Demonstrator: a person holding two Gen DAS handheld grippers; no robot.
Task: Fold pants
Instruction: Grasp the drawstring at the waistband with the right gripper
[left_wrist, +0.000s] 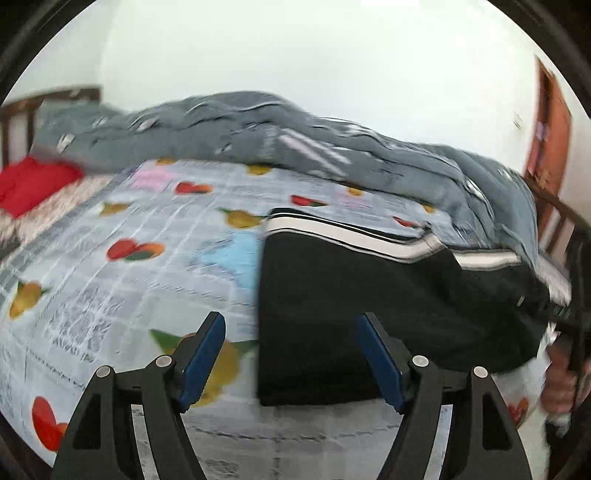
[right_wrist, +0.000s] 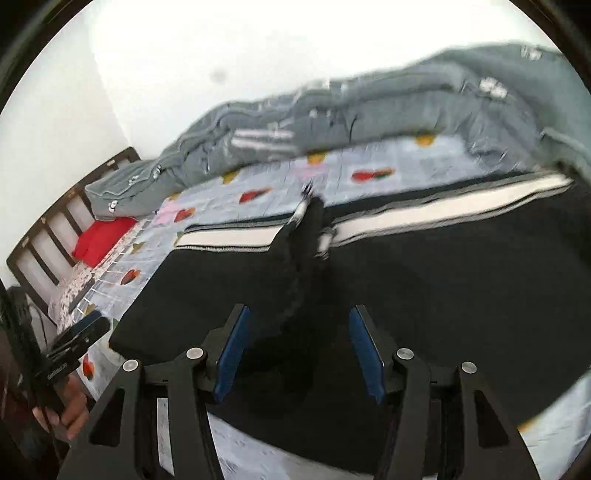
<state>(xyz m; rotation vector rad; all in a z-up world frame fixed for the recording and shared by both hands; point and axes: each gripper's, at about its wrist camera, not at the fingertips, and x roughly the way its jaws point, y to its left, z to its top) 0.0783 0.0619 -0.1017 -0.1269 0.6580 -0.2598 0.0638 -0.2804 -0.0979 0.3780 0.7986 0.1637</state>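
Note:
Black pants (left_wrist: 369, 295) with white side stripes lie flat on the bed, right of centre in the left wrist view. They fill the middle of the right wrist view (right_wrist: 406, 302), where a raised fold or crease (right_wrist: 303, 258) runs across the fabric. My left gripper (left_wrist: 291, 325) is open and empty above the pants' left edge. My right gripper (right_wrist: 297, 317) is open and empty, just above the black fabric. The left gripper also shows at the left edge of the right wrist view (right_wrist: 79, 334).
The bed sheet (left_wrist: 129, 258) is pale blue with a fruit print. A grey duvet (left_wrist: 295, 140) is bunched along the far side. A red pillow (left_wrist: 33, 184) lies at the head by the dark wooden headboard (right_wrist: 55, 236). A brown door (left_wrist: 550, 136) stands at the right.

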